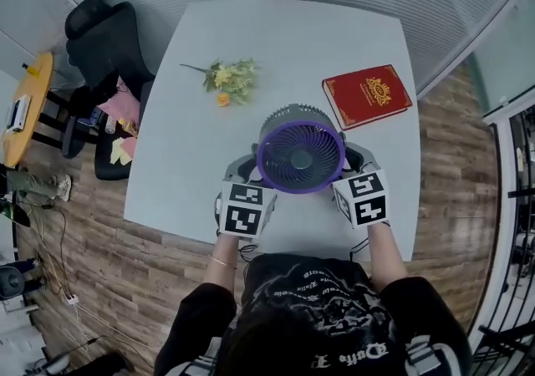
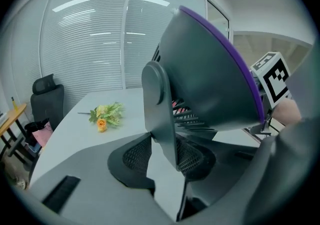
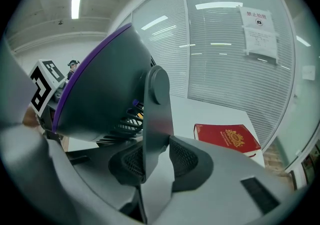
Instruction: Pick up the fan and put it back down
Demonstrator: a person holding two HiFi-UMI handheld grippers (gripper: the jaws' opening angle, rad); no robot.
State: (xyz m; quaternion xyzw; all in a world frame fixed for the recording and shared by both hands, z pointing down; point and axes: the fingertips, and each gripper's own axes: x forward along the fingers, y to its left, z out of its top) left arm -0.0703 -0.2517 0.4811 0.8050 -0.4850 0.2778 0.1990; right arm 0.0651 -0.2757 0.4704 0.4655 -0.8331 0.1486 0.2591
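chair: black office chair [image 1: 104, 40], way off to the left of my left tongs, past the far-left corner of the table and well apart from anything I'm holding

table: pale grey top [image 1: 184, 174], it's under both tongs

flowers: small bunch of yellow and orange flowers [image 1: 230, 80] lying flat on the table, ahead of my left tongs and a bit to the left, clear of the fan

left tongs: left tongs [image 2: 165, 158] are narrowed down and clamped on the fan's left support arm [image 2: 161, 114]. The mesh pads [image 2: 134, 155] press on it from both sides, so it's a proper grip

fan: grey fan [image 1: 300, 155] with a purple rim, right between my two tongs, grille tipped up toward my head. It's carried by its two support arms, one in each tongs, over the near half of the table. Honestly can't tell if its underside touches the tabletop or not

right tongs: right tongs [image 3: 152, 163], same deal mirrored. They're narrow and gripping the right support arm [image 3: 156, 119], which stands upright between the pads with both pressing on it

book: red book [image 1: 367, 95] with gold print on the cover, flat on the table ahead of my right tongs and slightly right. It's near the fan's far-right edge, and I can't make out any contact

notice: white paper sheet [image 3: 257, 29] stuck on the glass wall, far beyond the right tongs
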